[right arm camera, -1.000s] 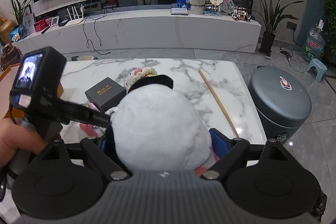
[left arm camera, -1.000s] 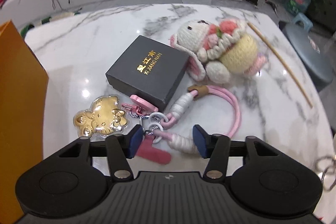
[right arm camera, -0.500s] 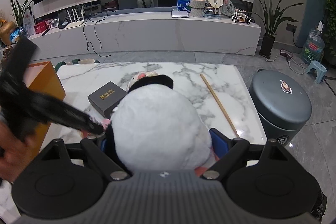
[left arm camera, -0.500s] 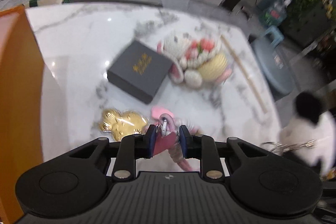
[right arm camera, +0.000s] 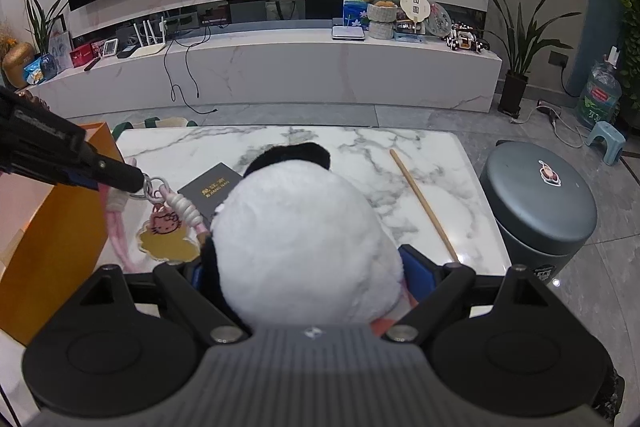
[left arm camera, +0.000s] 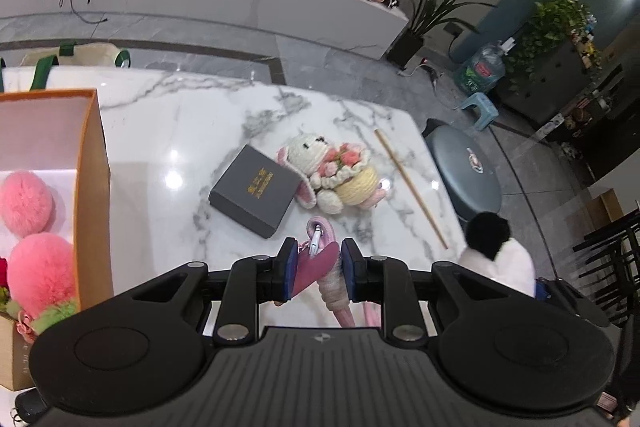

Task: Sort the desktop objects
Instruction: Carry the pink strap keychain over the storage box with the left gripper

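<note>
A white marble table (left arm camera: 168,115) fills the middle of the left wrist view. An open orange box (left arm camera: 90,187) stands at the left edge of the frame, with two pink pompoms (left arm camera: 28,203) already inside.

On the table, near the centre of the frame, lie a dark grey gift box (left arm camera: 256,193) with gold lettering, a crocheted bunny (left arm camera: 332,171) touching its right corner, and a long wooden stick (left arm camera: 410,187) further right.

What has changed: a second ago the pink keychain bundle (left arm camera: 320,263) lay on the marble between wider jaws, its gold cat charm flat beside the grey box. Now the left gripper (left arm camera: 318,273) has its jaws narrowed onto the bundle's pink tag and cord, and the table looks further away, so the bundle is lifted clear. In the right wrist view, at centre left, the gold and pink cat charm (right arm camera: 166,235) dangles in the air below the left gripper's tip, in front of the orange box's side.

The right gripper (right arm camera: 304,267) has not changed: its jaws stand wide around a large black and white plush toy (right arm camera: 296,243), gripping it at both sides, low in the frame.

Judging from this, the pick-up step is done and the keychain's next stop is probably the orange box at the left. The dangling charm could swing and catch the box rim.
</note>
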Action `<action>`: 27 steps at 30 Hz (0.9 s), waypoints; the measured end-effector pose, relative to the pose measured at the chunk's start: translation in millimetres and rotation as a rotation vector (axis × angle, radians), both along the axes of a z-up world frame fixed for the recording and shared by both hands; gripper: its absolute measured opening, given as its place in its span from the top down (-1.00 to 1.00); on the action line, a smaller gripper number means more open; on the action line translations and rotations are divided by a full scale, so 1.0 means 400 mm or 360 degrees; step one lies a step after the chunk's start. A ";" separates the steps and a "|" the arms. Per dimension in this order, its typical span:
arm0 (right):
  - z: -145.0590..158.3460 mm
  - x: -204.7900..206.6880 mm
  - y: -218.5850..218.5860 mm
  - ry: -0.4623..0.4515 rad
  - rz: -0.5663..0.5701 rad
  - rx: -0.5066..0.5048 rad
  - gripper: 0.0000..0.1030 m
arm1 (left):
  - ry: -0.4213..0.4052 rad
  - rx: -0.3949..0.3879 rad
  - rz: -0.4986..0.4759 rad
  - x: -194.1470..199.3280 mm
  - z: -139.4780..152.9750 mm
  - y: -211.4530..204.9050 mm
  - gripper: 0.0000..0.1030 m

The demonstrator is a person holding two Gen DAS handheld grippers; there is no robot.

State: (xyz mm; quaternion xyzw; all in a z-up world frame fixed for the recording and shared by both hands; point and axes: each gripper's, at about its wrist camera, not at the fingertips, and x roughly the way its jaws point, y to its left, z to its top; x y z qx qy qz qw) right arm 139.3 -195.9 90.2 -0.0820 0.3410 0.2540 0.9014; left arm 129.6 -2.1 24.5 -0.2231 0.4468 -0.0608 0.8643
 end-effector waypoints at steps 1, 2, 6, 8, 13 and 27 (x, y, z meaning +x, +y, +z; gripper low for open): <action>0.001 0.000 0.002 -0.0003 -0.0005 0.0004 -0.73 | -0.0011 -0.0004 -0.0001 -0.006 0.007 0.005 0.49; 0.001 -0.001 0.004 -0.0005 -0.0004 0.0006 -0.73 | -0.0021 -0.0008 0.0000 -0.011 0.015 0.010 0.49; 0.007 -0.004 0.019 -0.0014 0.0005 0.0014 -0.73 | -0.0069 -0.0010 0.0037 -0.033 0.043 0.043 0.49; 0.011 -0.006 0.030 -0.0022 0.0014 0.0021 -0.73 | -0.0095 -0.0011 0.0064 -0.048 0.058 0.066 0.49; 0.026 -0.019 0.071 -0.0044 0.0063 0.0055 -0.73 | -0.0157 -0.0001 0.0130 -0.092 0.102 0.126 0.49; 0.070 -0.112 0.278 -0.0103 0.0311 0.0108 -0.73 | -0.0256 0.0050 0.0265 -0.219 0.175 0.290 0.49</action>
